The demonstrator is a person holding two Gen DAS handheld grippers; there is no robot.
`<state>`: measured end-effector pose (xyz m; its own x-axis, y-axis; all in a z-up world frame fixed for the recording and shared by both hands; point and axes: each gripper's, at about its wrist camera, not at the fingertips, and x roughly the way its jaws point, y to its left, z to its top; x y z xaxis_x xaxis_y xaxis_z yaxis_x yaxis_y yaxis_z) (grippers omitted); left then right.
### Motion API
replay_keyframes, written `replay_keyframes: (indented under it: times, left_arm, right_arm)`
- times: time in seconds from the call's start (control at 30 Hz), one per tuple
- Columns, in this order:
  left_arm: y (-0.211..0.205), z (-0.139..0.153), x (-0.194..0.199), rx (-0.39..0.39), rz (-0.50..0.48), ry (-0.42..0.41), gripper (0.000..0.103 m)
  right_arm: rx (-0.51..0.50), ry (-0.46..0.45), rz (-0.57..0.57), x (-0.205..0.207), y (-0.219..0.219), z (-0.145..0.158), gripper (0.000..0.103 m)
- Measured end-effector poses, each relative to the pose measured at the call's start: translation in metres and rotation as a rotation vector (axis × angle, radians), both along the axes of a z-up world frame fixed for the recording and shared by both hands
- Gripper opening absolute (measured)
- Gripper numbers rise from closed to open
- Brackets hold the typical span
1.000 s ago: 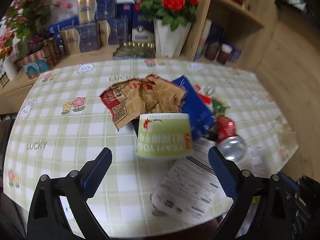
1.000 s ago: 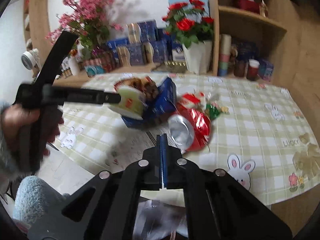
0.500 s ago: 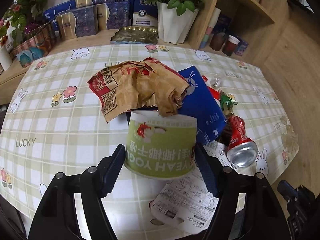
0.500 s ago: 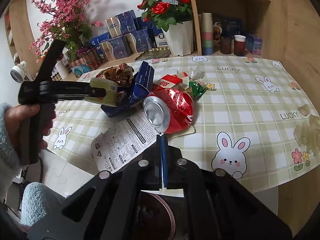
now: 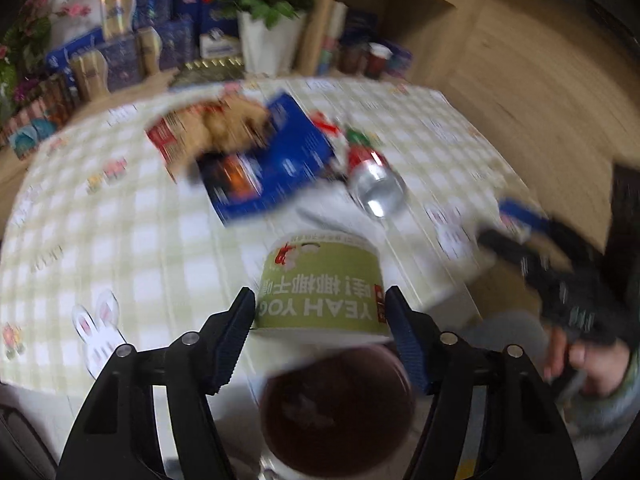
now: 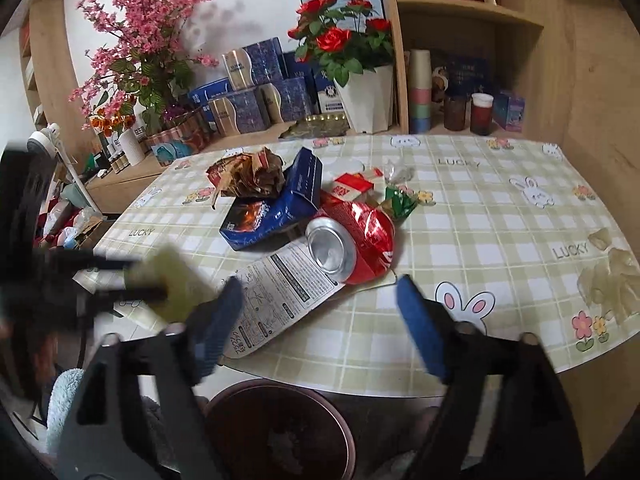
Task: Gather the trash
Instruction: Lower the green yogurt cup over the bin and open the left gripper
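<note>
My left gripper (image 5: 320, 312) is shut on a green yogurt cup (image 5: 320, 284), upside down, held at the table's near edge above a dark brown bin (image 5: 336, 408). The cup shows blurred at the left of the right wrist view (image 6: 172, 280). My right gripper (image 6: 320, 304) is open and empty, over the near table edge, in front of a crushed red can (image 6: 352, 240) and a printed paper sheet (image 6: 280, 292). A blue box (image 6: 276, 208), a crumpled brown wrapper (image 6: 248, 176), a red-white carton (image 6: 352, 188) and a green wrapper (image 6: 400, 200) lie behind.
The bin (image 6: 276, 432) stands on the floor below the table edge. The round table (image 6: 500, 232) has a checked cloth. Behind it a sideboard holds blue boxes (image 6: 256, 96), a white rose vase (image 6: 368, 96) and pink blossoms (image 6: 136, 60); shelves with cups (image 6: 420, 92) stand right.
My left gripper closed on the yogurt cup and carried it back from the pile to the table edge over the bin. My right gripper opened from shut.
</note>
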<state>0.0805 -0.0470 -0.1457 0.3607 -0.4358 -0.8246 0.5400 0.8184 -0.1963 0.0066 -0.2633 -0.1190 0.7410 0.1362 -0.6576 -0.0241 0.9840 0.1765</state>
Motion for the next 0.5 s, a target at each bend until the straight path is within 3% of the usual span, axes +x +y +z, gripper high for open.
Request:
replay_keyframes:
  times: [0.03,0.07,0.1,0.2,0.3,0.33,0.37,0.43,0.5]
  left_arm:
    - [0.000,-0.008,-0.010,0.002,-0.011,0.028,0.055]
    - [0.000,-0.014,-0.016,0.005,-0.018,0.049,0.032]
    - [0.000,-0.025,-0.022,0.009,-0.025,0.094,0.028]
    - [0.005,-0.058,-0.031,0.030,0.004,0.188,0.028]
    - [0.006,-0.068,-0.038,0.050,0.028,0.196,0.029]
    - [0.008,-0.066,-0.037,0.041,0.039,0.191,0.039]
    - [0.011,-0.062,-0.035,0.029,0.057,0.178,0.059]
    - [0.019,-0.048,-0.029,0.010,0.101,0.122,0.082]
    - [0.028,-0.032,-0.019,-0.013,0.144,0.069,0.090]
  right_arm:
    - [-0.003,-0.006,-0.001,-0.002,0.000,0.002,0.088]
    - [-0.005,-0.008,-0.003,-0.003,0.001,0.004,0.089]
    - [-0.005,-0.008,-0.005,-0.004,0.000,0.005,0.090]
    - [-0.002,-0.005,-0.016,-0.007,-0.001,0.008,0.091]
    - [0.002,-0.004,-0.023,-0.011,-0.004,0.011,0.091]
    - [-0.003,-0.004,-0.023,-0.012,-0.004,0.011,0.091]
    - [-0.007,-0.005,-0.024,-0.013,-0.004,0.012,0.091]
    - [-0.014,-0.003,-0.025,-0.014,-0.006,0.012,0.093]
    - [-0.014,0.003,-0.033,-0.014,-0.008,0.010,0.094]
